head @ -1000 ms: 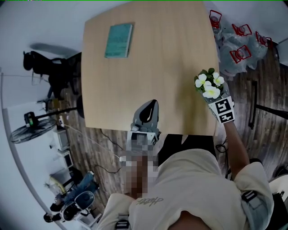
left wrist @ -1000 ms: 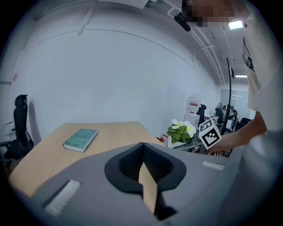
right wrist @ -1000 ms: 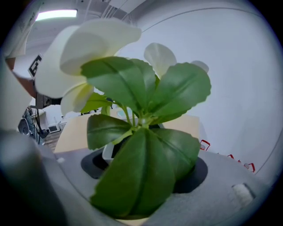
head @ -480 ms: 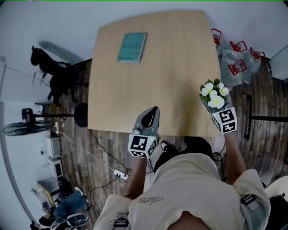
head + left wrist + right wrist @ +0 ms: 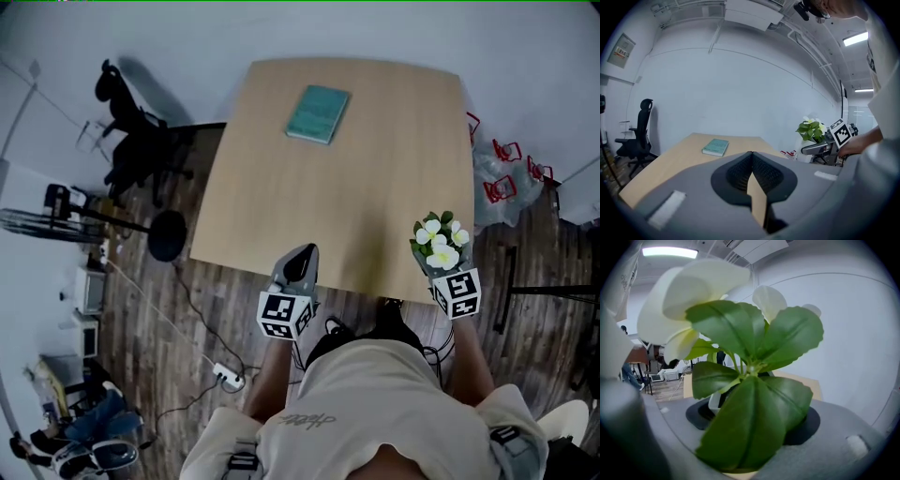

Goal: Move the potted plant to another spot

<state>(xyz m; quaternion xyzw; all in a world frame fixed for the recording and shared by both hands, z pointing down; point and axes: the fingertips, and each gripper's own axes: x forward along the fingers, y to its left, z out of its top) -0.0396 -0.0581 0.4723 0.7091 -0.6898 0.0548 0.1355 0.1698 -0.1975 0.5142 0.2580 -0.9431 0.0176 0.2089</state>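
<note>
The right gripper is clamped on the pot of the one plant. It holds the plant upright at the near right corner of the single table, white flowers and green leaves standing above the jaws. The left gripper has its two jaws pressed together with nothing between them; it sits at the table's near edge, well apart from the plant. One teal book lies flat toward the far side. One black chair stands off the table's left.
</note>
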